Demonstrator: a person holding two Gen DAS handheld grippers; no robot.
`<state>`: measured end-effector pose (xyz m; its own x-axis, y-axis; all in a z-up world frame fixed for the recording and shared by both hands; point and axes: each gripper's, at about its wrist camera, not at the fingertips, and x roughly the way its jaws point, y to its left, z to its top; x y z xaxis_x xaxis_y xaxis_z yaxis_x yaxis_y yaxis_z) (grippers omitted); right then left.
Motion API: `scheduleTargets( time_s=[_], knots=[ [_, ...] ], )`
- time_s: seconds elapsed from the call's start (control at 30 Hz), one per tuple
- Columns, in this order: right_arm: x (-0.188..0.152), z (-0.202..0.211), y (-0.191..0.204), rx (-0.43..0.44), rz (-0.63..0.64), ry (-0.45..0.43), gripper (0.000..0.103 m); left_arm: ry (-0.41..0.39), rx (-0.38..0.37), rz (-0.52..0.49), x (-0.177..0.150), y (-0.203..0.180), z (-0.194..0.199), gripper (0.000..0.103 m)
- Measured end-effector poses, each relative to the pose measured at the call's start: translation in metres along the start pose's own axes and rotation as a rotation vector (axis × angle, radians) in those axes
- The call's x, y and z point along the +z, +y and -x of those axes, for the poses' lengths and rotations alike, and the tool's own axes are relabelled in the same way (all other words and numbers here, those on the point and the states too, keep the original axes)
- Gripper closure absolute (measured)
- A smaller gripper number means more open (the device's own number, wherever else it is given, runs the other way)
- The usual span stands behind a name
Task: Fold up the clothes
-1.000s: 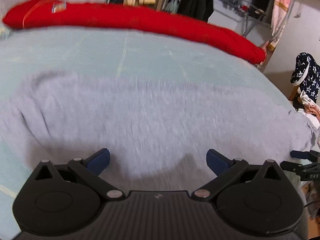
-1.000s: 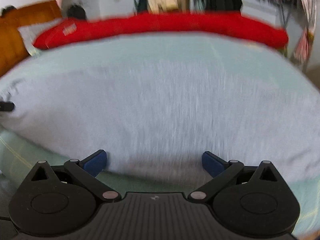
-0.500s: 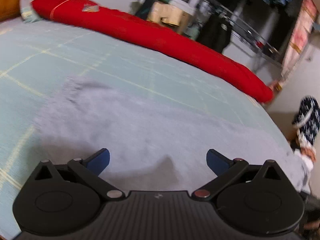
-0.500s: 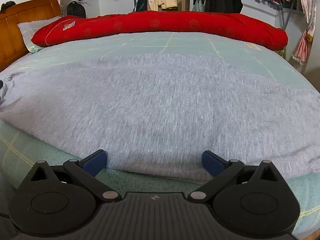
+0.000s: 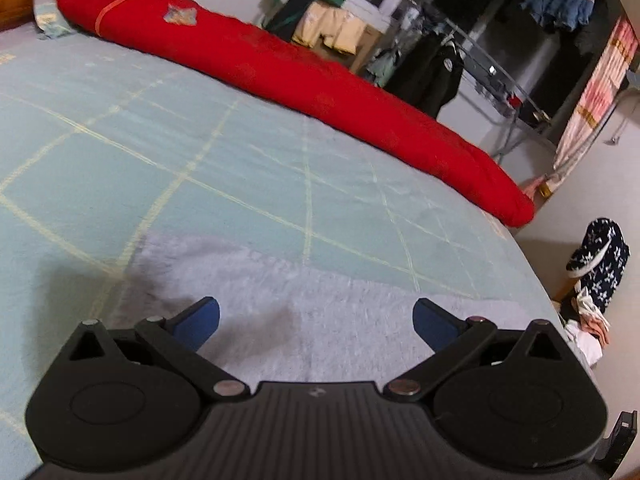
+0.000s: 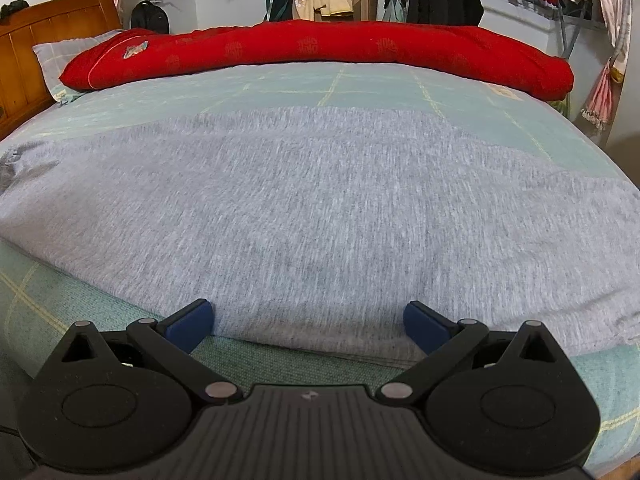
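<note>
A grey knit garment (image 6: pixel 320 208) lies spread flat on the pale green bed sheet (image 6: pixel 360 84), filling most of the right wrist view. My right gripper (image 6: pixel 308 326) stands open at the garment's near edge, its blue pads on either side of the hem, nothing pinched. In the left wrist view the same grey garment (image 5: pixel 320 320) shows as a strip near the camera, its far-left corner at the sheet's yellow grid lines. My left gripper (image 5: pixel 316 322) is open and hovers over that strip with nothing between its fingers.
A long red rolled quilt (image 6: pixel 320 52) lies along the bed's far side, and a pillow (image 6: pixel 60 56) rests by the wooden headboard (image 6: pixel 40 40). A clothes rack with dark jackets (image 5: pixel 432 68) stands behind. The bed edge drops off at right by a dark star-patterned item (image 5: pixel 600 256).
The left gripper has swung left and tilted up, so more bare sheet and less garment shows. The right gripper has settled at the garment's near edge; both stay open.
</note>
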<state>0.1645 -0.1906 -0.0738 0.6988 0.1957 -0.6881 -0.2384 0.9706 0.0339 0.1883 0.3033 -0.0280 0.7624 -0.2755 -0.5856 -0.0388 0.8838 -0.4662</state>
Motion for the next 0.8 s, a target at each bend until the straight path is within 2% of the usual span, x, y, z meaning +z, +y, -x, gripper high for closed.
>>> scheduleTargets(
  time_s=[0.2, 0.33, 0.43, 0.53, 0.63, 0.8],
  knots=[
    [0.001, 0.0, 0.001, -0.005, 0.003, 0.007, 0.0, 0.03, -0.067, 0.046, 0.009, 0.008, -0.051, 0.001],
    [0.001, 0.0, 0.0, -0.001, 0.0, 0.009, 0.0, 0.048, -0.025, 0.094, 0.019, 0.028, -0.087, 0.001],
    [0.001, 0.0, 0.0, 0.002, -0.001, 0.012, 0.0, 0.035, -0.019, 0.099, 0.022, 0.036, -0.097, 0.001],
    [0.001, -0.001, 0.001, 0.003, 0.002, 0.013, 0.0, 0.033, 0.002, 0.08, 0.028, 0.029, -0.098, 0.001],
    [0.001, -0.002, 0.0, 0.006, 0.003, 0.013, 0.0, 0.02, -0.003, 0.032, 0.025, 0.014, -0.08, 0.001],
    [0.0, -0.002, -0.001, 0.015, 0.005, 0.008, 0.0, 0.039, -0.056, -0.043, -0.005, -0.007, -0.034, 0.001]
  ],
)
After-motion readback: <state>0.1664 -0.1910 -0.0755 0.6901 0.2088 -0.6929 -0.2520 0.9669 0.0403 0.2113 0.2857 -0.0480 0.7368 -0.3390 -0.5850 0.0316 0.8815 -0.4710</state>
